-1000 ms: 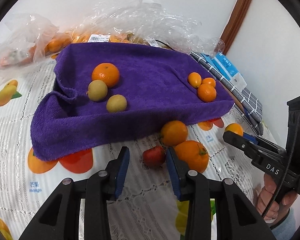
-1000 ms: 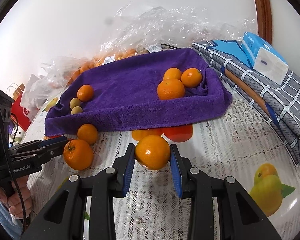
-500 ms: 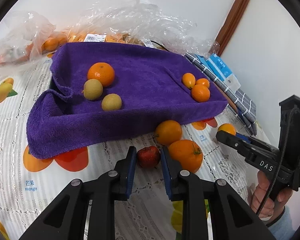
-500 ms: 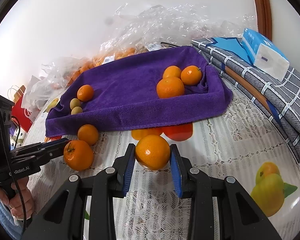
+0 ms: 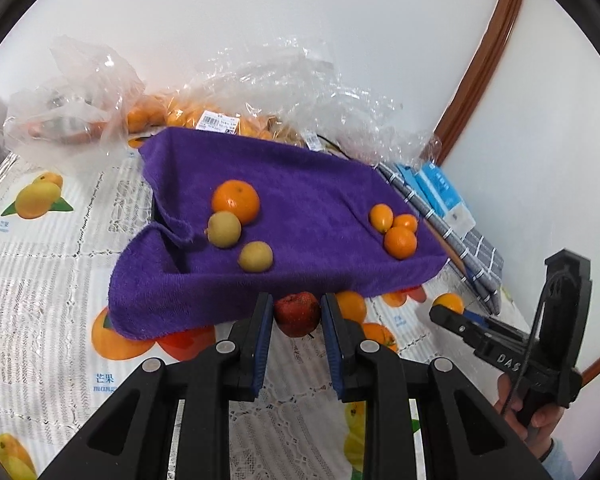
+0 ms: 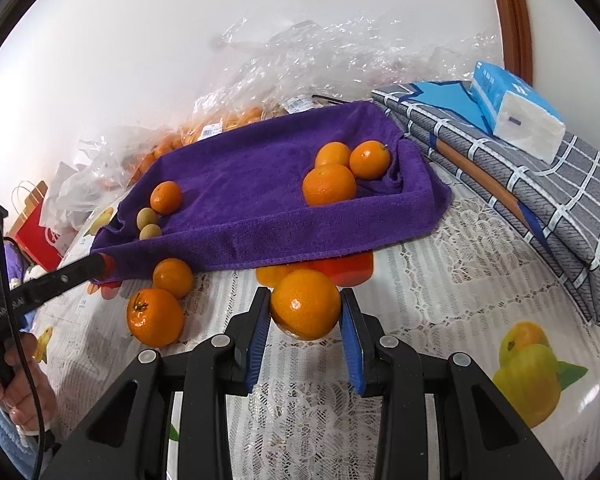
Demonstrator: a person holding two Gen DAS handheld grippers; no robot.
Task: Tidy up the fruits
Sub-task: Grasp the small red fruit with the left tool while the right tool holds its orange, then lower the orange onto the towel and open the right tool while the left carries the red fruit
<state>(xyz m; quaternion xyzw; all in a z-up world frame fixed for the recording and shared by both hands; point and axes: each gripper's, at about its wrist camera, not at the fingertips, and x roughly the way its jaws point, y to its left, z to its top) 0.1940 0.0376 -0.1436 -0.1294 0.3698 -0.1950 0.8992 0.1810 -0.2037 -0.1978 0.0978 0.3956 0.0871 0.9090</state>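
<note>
My left gripper point(image 5: 296, 316) is shut on a small red fruit point(image 5: 297, 313) and holds it above the table, just in front of the purple towel-lined tray point(image 5: 300, 184). My right gripper point(image 6: 305, 312) is shut on an orange point(image 6: 305, 305) near the tray's front edge point(image 6: 300, 236). In the tray lie an orange point(image 5: 236, 201), two yellow-green fruits point(image 5: 224, 229) and three small oranges point(image 5: 399, 242) at the right end. Two loose oranges point(image 6: 155, 317) lie on the tablecloth in front of the tray.
Clear plastic bags with oranges point(image 5: 220, 120) are heaped behind the tray. A folded checked cloth point(image 6: 540, 184) with a tissue pack point(image 6: 516, 112) lies to the right. A red paper bag point(image 6: 36, 224) stands at the far left. The lace tablecloth point(image 6: 440, 280) has printed fruit pictures.
My left gripper closed on the red fruit and lifted it off the tablecloth toward the tray. My right gripper stayed shut on its orange, nearly still.
</note>
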